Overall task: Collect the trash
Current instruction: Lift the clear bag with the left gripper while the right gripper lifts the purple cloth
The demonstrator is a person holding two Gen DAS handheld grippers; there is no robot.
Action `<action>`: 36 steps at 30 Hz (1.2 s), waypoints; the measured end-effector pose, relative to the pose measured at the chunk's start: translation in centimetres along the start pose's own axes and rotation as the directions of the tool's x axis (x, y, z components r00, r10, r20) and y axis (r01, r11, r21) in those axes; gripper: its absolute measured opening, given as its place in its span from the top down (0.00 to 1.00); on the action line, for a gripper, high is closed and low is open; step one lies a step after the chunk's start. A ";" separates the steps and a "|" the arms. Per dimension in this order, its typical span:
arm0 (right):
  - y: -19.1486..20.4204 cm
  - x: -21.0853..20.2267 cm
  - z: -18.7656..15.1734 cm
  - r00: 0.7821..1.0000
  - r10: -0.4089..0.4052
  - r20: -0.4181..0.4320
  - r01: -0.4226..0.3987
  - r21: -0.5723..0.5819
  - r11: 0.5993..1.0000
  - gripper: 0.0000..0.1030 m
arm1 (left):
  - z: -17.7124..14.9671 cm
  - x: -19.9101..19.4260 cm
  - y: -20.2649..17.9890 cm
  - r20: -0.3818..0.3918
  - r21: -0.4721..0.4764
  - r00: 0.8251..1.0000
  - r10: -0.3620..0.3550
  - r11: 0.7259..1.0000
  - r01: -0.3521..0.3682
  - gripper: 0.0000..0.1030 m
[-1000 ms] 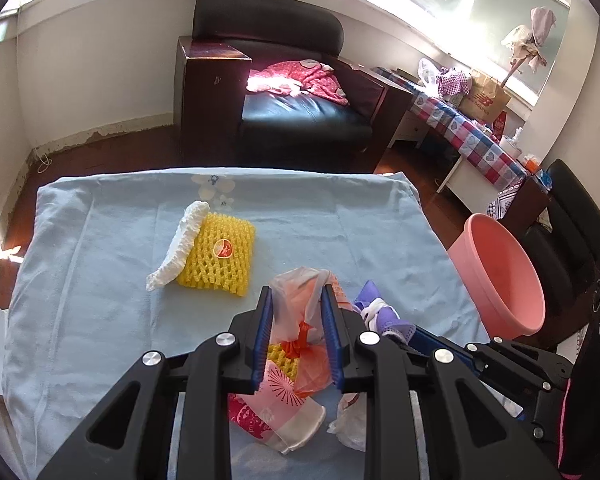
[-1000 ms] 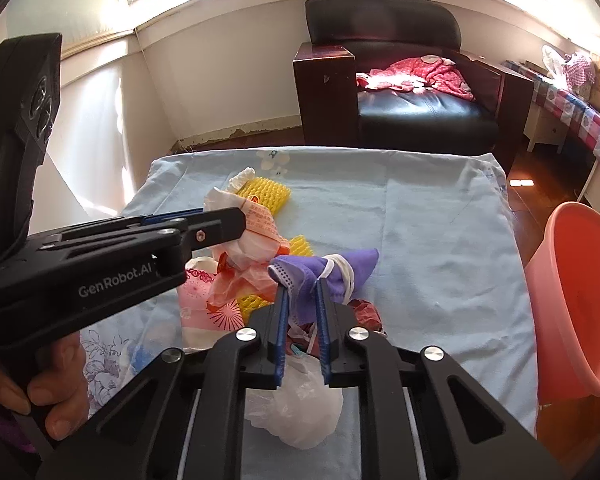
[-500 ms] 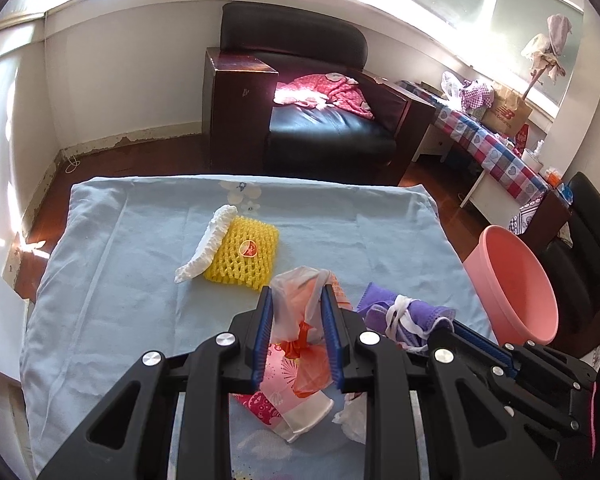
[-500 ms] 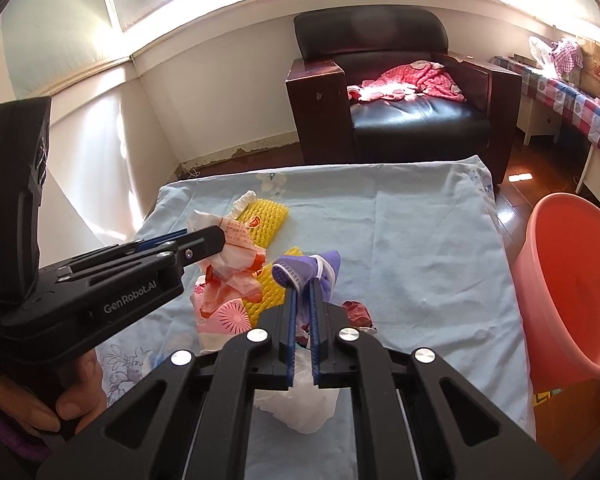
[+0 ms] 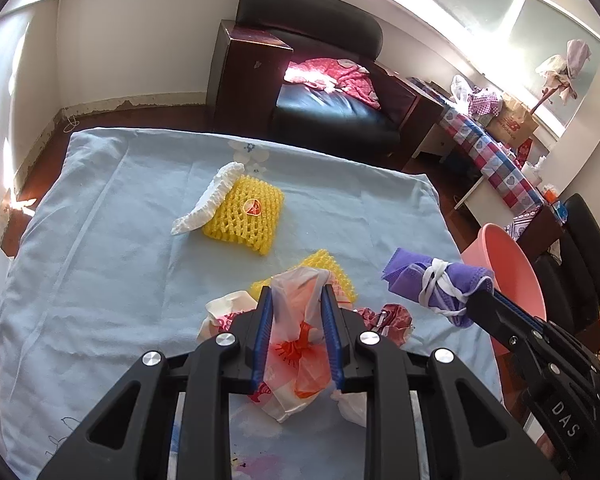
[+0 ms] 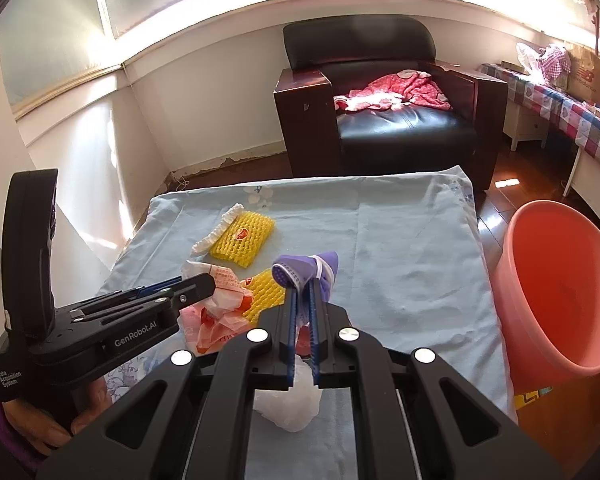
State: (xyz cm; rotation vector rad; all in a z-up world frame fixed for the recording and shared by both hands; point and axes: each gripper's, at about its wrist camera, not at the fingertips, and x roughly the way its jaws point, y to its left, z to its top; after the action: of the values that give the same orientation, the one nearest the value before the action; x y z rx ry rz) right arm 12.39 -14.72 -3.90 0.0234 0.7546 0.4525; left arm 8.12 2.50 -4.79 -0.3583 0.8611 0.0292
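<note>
We hold the left hand-held gripper (image 5: pixel 296 312) clamped on a crumpled translucent plastic bag with orange print (image 5: pixel 300 344). The right hand-held gripper (image 6: pixel 303 292) is closed on a purple cloth bundle tied with white elastic (image 6: pixel 306 270), raised clear of the blue-sheeted counter (image 6: pixel 400 260), presumably for transfer to the salmon-pink plastic basin (image 6: pixel 556 280) to its right. "GenRobot.AI" marks the left unit. Beyond both lies a yellow foam fruit net with red sticker (image 5: pixel 246 214).
</note>
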 end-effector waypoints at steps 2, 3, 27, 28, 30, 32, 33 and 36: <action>-0.1 -0.1 0.0 1.000 -0.008 0.000 0.008 0.004 1.000 0.94 | -0.1 0.1 0.0 -0.004 -0.006 1.000 -0.009 1.000 0.009 0.77; -0.2 -0.2 0.0 1.000 -0.012 -0.001 0.012 0.004 1.000 0.94 | -0.1 0.2 0.0 -0.006 -0.007 1.000 -0.012 1.000 0.012 0.77; -0.7 -0.2 -0.2 0.999 -0.037 -0.020 0.037 0.016 0.999 0.94 | -0.3 0.7 -0.3 -0.016 -0.003 1.000 -0.019 1.000 0.019 0.77; -0.7 -0.2 -0.2 0.999 -0.037 -0.020 0.038 0.016 0.999 0.94 | -0.3 0.7 -0.3 -0.015 -0.001 1.000 -0.017 1.000 0.017 0.77; -0.8 -0.2 -0.2 0.999 -0.036 -0.017 0.037 0.018 0.999 0.94 | -0.3 0.8 -0.4 -0.014 0.002 1.000 -0.011 1.000 0.011 0.77; -1.0 -0.3 -0.3 0.999 -0.036 -0.015 0.036 0.021 0.999 0.94 | -0.3 0.8 -0.5 -0.013 0.005 1.000 -0.007 1.000 0.007 0.77; -1.1 -0.3 -0.3 0.999 -0.035 -0.015 0.035 0.024 0.999 0.94 | -0.3 0.7 -0.6 -0.012 0.006 1.000 -0.005 1.000 0.005 0.77; -1.4 -0.6 -0.4 0.999 -0.032 -0.009 0.032 0.030 0.999 0.94 | -0.3 0.6 -0.9 -0.007 0.016 1.000 0.001 1.000 -0.001 0.77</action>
State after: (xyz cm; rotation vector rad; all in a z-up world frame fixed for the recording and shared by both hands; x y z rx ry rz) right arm 12.31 -16.32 -4.01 0.0378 0.7691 0.4105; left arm 8.42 1.51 -5.16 -0.3428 0.8681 0.0218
